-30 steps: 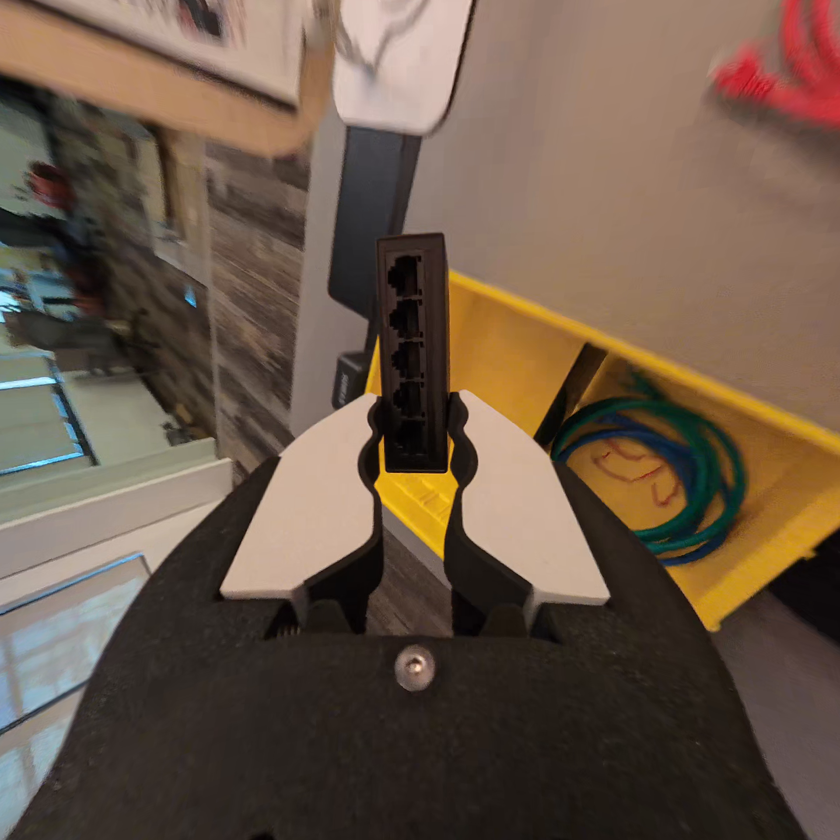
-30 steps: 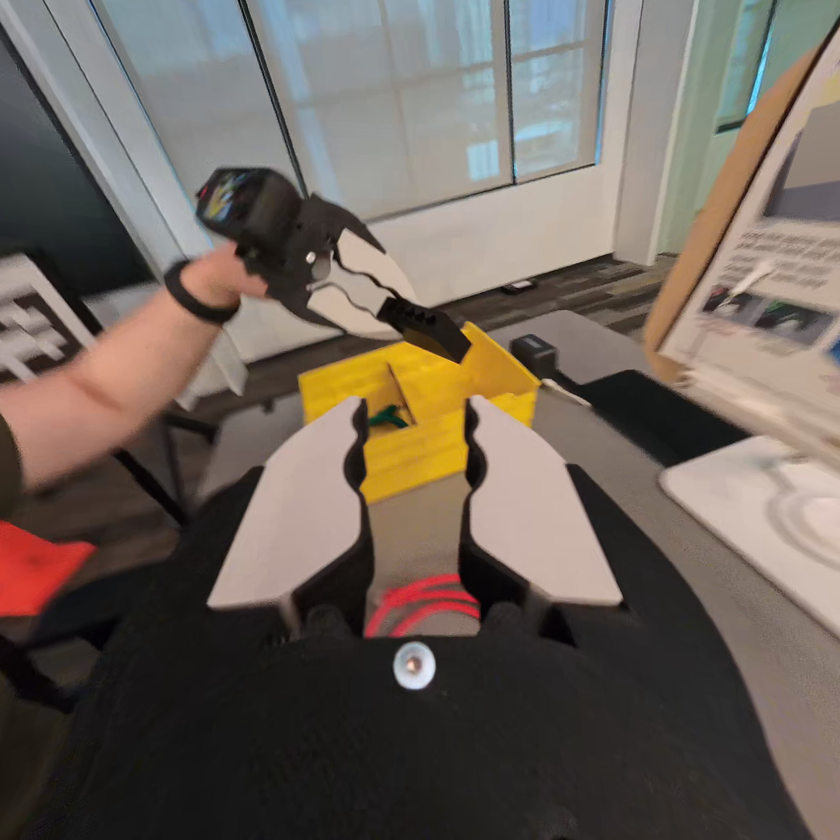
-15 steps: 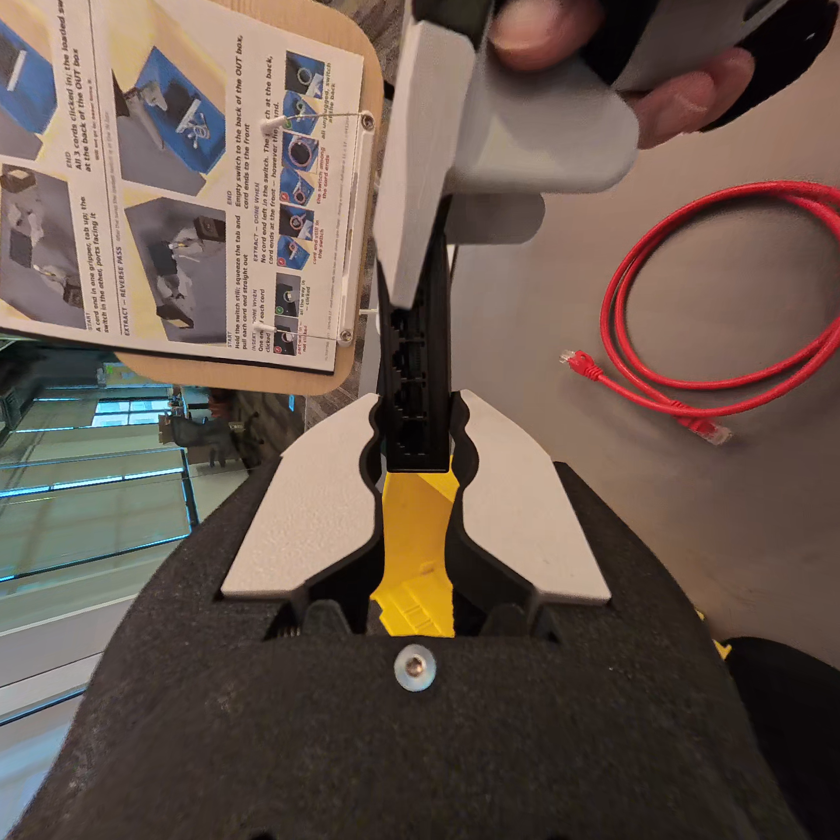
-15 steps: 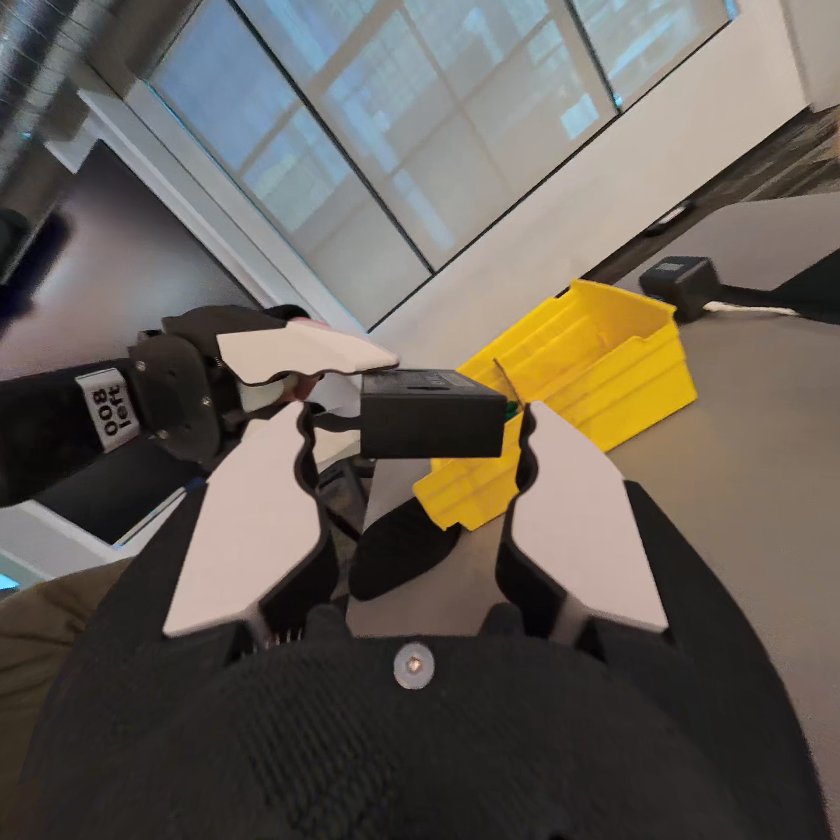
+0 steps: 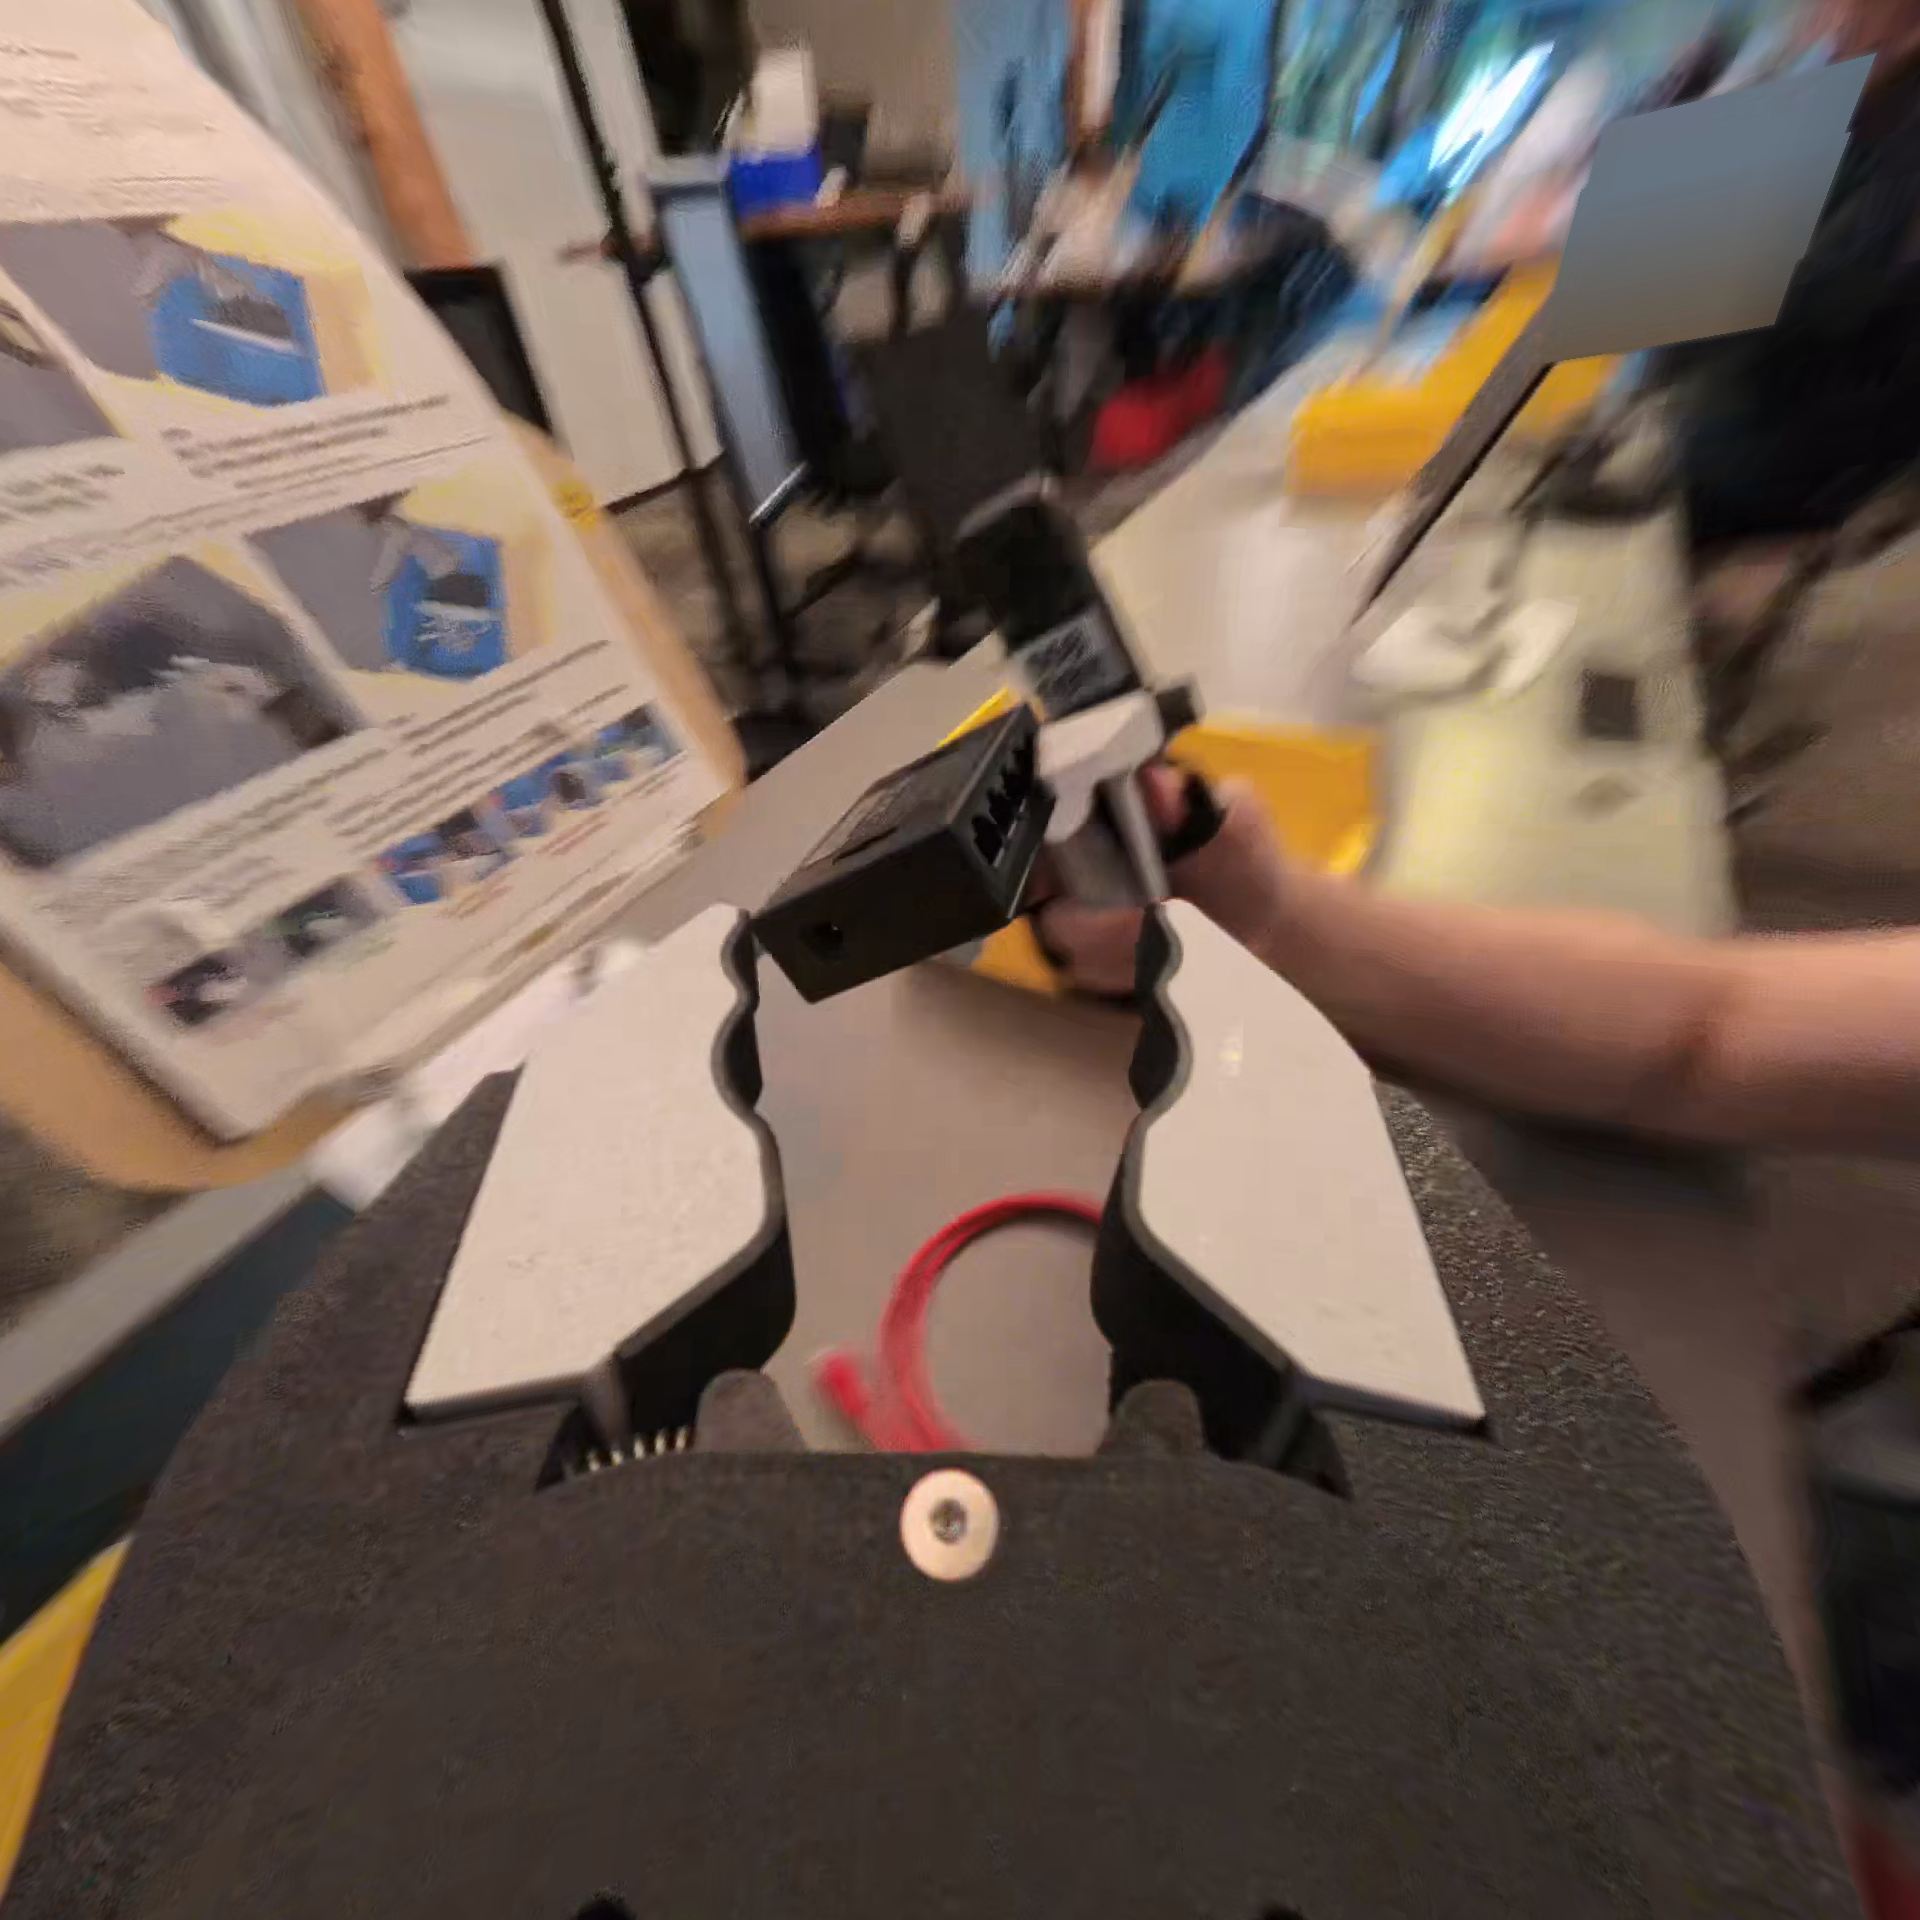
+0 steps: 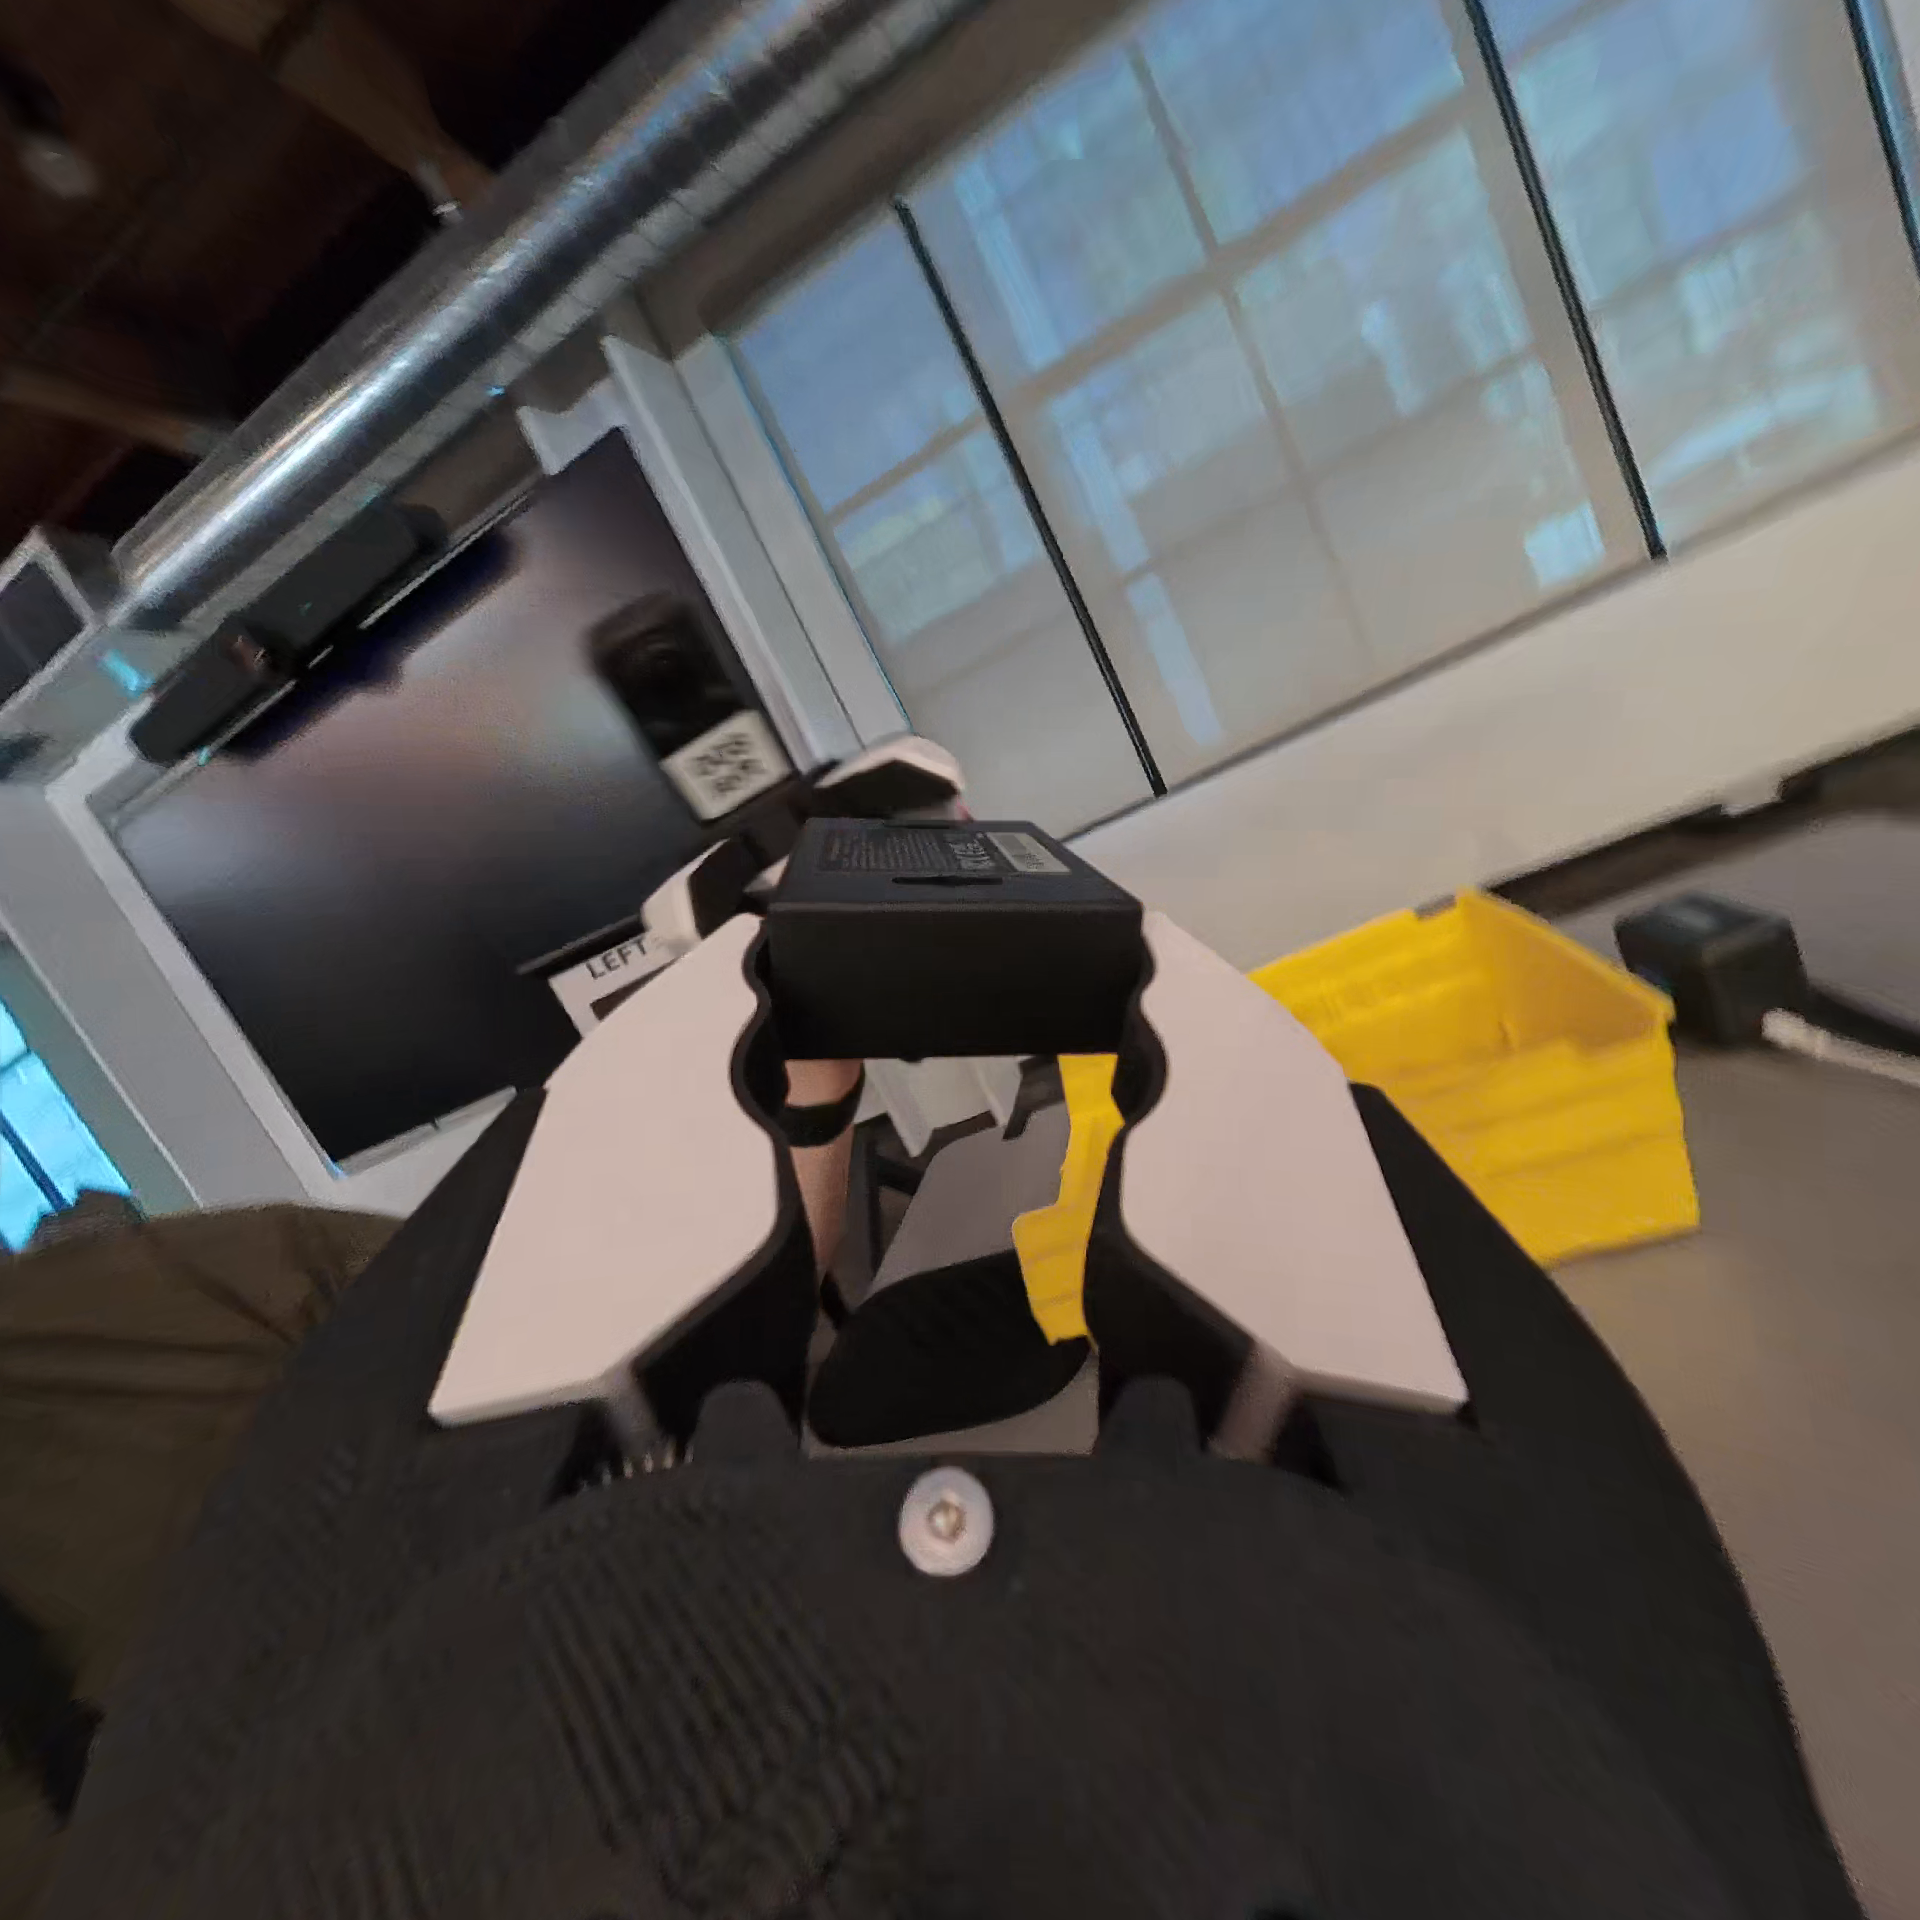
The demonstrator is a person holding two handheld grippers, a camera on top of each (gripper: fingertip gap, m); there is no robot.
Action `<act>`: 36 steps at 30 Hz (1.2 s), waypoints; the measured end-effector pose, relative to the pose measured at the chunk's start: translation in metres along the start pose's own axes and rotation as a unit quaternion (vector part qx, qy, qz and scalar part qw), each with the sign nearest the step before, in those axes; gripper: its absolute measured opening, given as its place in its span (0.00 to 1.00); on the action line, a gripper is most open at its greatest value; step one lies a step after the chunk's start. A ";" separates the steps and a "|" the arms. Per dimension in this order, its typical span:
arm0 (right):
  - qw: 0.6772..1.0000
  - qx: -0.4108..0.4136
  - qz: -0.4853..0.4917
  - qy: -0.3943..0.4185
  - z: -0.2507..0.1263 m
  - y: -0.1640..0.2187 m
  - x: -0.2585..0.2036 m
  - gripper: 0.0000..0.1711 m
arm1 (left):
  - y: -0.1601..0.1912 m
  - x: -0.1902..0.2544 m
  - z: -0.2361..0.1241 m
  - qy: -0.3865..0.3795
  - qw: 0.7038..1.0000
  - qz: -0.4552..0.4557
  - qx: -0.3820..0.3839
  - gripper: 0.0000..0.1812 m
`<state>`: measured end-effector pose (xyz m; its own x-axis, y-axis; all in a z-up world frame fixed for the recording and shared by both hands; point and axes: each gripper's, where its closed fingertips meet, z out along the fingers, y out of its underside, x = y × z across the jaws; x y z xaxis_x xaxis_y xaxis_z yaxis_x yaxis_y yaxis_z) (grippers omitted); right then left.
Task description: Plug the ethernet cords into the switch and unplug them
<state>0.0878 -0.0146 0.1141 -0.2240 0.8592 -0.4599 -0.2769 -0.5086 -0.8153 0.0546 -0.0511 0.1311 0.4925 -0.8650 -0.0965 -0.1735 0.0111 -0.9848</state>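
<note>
Black plastic switch [image 6: 954,961], rigid and probably light, is sitting pinched across its ends in the right gripper [image 6: 951,997] jaws; left gripper [image 5: 940,971] jaws are spreading empty above the red cord [image 5: 935,1320] on the counter [image 5: 935,1101]

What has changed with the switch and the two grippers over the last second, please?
The switch passed from the left gripper, now open and drawn back, to the right gripper, now shut on it. The red cord and yellow bin stayed on the table.
</note>
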 end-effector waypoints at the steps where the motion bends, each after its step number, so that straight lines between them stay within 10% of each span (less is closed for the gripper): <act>1: 0.999 0.006 -0.032 -0.016 0.000 -0.002 -0.008 0.36 | -0.003 0.003 0.000 0.032 0.998 -0.044 0.025 0.39; 4: 0.993 0.008 -0.106 -0.046 0.003 0.000 -0.027 0.36 | 0.002 0.005 0.009 0.085 0.989 -0.110 0.042 0.51; 10: 0.984 -0.009 -0.173 -0.033 0.008 0.011 -0.028 0.36 | 0.018 0.015 0.032 0.114 0.990 -0.071 0.030 0.36; 36: 0.982 -0.034 -0.183 -0.018 0.010 0.027 -0.014 0.37 | 0.044 0.013 0.027 0.140 0.987 -0.076 -0.006 0.37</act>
<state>0.0743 -0.0412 0.1022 -0.1543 0.9808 -0.1196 -0.2827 -0.1598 -0.9458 0.0767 -0.0479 0.0825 0.2589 -0.9610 0.0973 -0.1277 -0.1339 -0.9827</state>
